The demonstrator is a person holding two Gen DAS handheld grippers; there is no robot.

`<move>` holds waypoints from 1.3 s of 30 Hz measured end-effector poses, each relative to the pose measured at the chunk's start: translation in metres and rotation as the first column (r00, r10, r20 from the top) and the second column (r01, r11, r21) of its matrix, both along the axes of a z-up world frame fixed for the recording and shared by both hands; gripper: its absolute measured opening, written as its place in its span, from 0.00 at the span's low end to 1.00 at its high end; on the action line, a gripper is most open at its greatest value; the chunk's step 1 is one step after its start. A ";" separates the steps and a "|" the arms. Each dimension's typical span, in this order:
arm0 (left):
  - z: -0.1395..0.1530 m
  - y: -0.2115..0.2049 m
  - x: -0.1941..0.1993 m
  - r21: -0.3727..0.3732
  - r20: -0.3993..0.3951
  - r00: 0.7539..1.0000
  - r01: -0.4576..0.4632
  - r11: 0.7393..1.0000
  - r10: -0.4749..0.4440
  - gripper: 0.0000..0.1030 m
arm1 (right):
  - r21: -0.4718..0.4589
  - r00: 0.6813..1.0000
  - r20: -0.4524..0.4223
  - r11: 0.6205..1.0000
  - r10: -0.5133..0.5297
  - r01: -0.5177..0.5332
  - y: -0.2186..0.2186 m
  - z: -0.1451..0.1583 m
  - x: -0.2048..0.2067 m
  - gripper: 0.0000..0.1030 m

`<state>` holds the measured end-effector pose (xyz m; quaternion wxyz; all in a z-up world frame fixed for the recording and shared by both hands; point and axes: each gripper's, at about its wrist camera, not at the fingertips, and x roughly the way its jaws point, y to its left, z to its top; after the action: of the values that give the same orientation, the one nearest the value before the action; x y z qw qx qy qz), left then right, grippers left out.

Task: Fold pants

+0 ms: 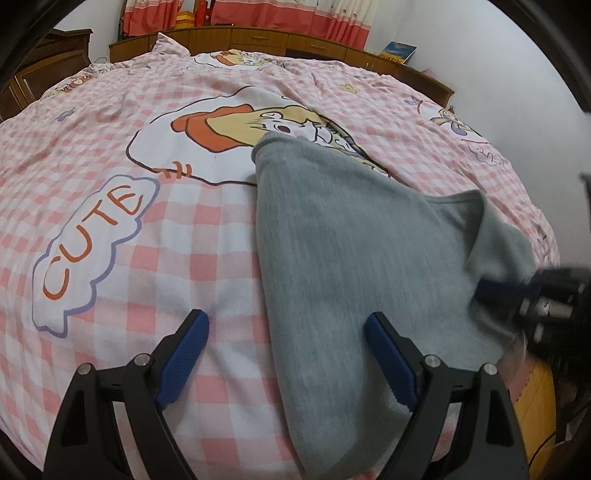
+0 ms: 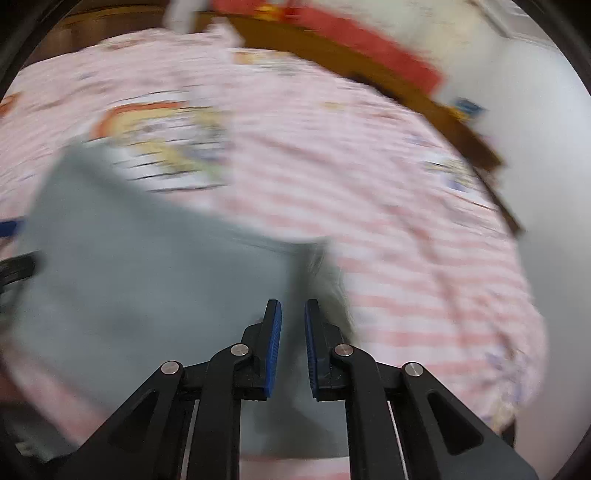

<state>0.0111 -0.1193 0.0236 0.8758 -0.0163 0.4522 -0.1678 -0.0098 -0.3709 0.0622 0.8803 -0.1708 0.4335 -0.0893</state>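
Note:
The grey pants [image 1: 351, 251] lie on the bed's pink checked cover [image 1: 177, 236], running from near the front edge toward the cartoon print. My left gripper [image 1: 288, 325] is open, with its right finger over the pants' near end and its left finger over the cover. My right gripper [image 2: 293, 317] is nearly shut on a fold of the pants [image 2: 147, 273] and lifts it. The right gripper [image 1: 495, 288] also shows in the left wrist view, pinching the raised edge. The right wrist view is blurred by motion.
A wooden headboard [image 1: 280, 40] and cabinets stand at the far side, with red curtains [image 1: 236, 14] above. A white wall [image 1: 517, 96] is to the right. A yellow object [image 1: 535, 398] sits below the bed's front right edge.

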 end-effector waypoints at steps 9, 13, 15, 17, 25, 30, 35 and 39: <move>0.001 0.000 -0.001 0.005 0.002 1.000 0.001 1.000 -0.001 0.87 | 0.210 1.000 0.017 0.978 -0.008 0.004 -0.028 0.017 -0.013 0.16; 0.002 0.000 0.001 -0.004 -0.013 1.000 0.004 1.000 -0.004 0.87 | 0.206 0.998 -0.059 0.978 -0.030 0.042 -0.023 -0.019 0.000 0.16; 0.004 0.002 0.003 -0.010 -0.024 1.000 0.008 1.000 -0.008 0.87 | 0.232 0.995 -0.070 0.969 -0.072 0.086 -0.029 -0.035 0.002 0.21; 0.008 0.006 0.007 -0.023 -0.032 0.999 0.012 1.000 -0.013 0.87 | 0.222 0.994 -0.042 0.969 -0.105 0.112 -0.025 -0.032 -0.006 0.21; 0.033 0.030 0.044 -0.093 -0.028 0.999 0.031 0.995 -0.034 0.87 | 0.407 0.998 -0.022 0.911 -0.065 0.068 0.034 -0.005 -0.038 0.34; 0.038 0.029 0.089 -0.163 -0.097 0.988 0.102 0.981 -0.119 0.87 | 0.615 0.995 -0.088 0.784 -0.041 0.087 0.079 -0.011 -0.047 0.35; 0.031 0.025 0.115 -0.209 -0.146 0.967 0.178 0.961 -0.211 0.87 | 0.631 0.999 -0.044 0.776 0.006 0.023 0.139 -0.015 -0.049 0.54; 0.023 0.018 0.131 -0.228 -0.177 0.949 0.219 0.949 -0.261 0.87 | 0.534 0.990 -0.082 0.844 0.111 -0.050 0.195 -0.031 -0.036 0.54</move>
<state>0.1421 -0.1009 0.0467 0.7910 -0.0685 0.5189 -0.3168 -0.0455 -0.1763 0.0316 0.8711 0.0564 0.4812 0.0806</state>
